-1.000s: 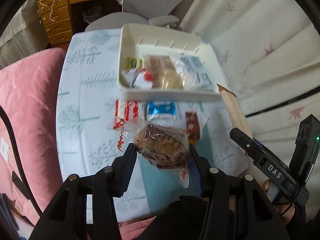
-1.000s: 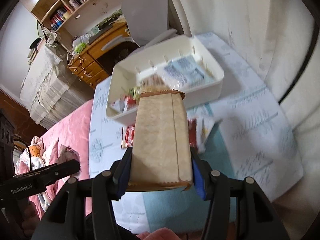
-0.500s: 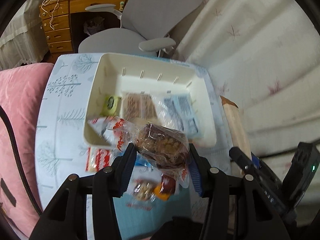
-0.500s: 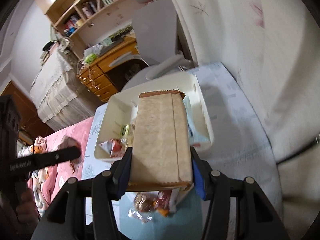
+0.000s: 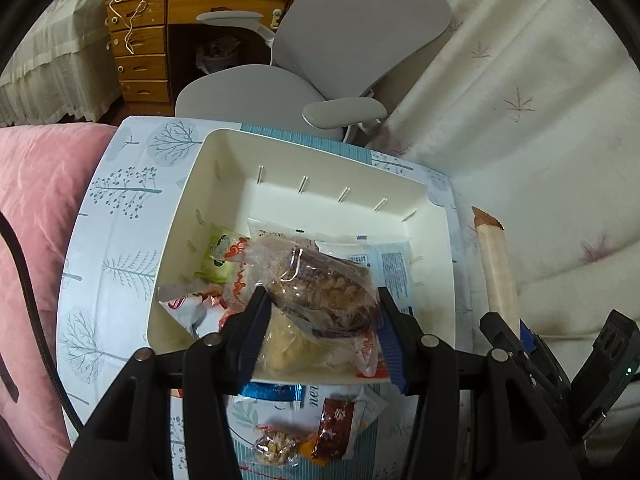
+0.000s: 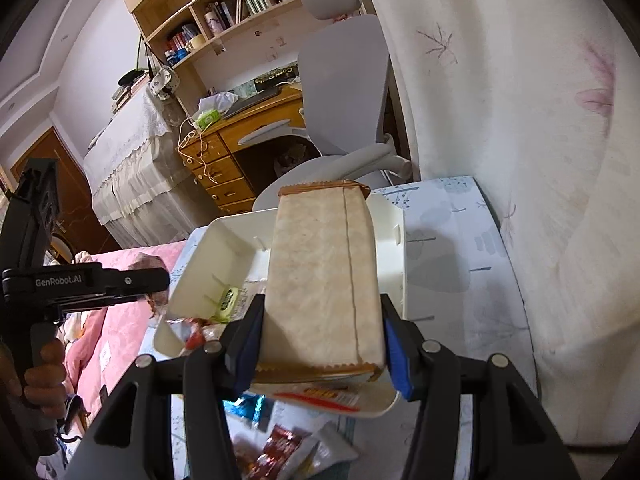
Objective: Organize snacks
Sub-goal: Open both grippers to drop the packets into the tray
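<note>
My left gripper (image 5: pixel 320 332) is shut on a clear-wrapped brown cake snack (image 5: pixel 320 288), held above the near part of the white bin (image 5: pixel 192 216). The bin holds a green packet (image 5: pixel 218 252), a red-and-white packet (image 5: pixel 188 312) and a blue-print packet (image 5: pixel 394 268). My right gripper (image 6: pixel 320 344) is shut on a tan paper snack pack (image 6: pixel 320 280), held above the bin (image 6: pixel 216 256). That pack also shows at the right of the left wrist view (image 5: pixel 496 264). Loose snacks (image 5: pixel 304 432) lie on the table in front of the bin.
The bin stands on a tree-print tablecloth (image 5: pixel 116 216). A pink quilt (image 5: pixel 32 216) lies to the left, a white curtain (image 5: pixel 540 120) to the right. A grey office chair (image 5: pixel 320 64) and wooden desk (image 5: pixel 140 48) stand behind the table.
Both grippers have moved forward over the bin with their snacks still held. The loose snacks on the table now lie below and behind the fingers.
</note>
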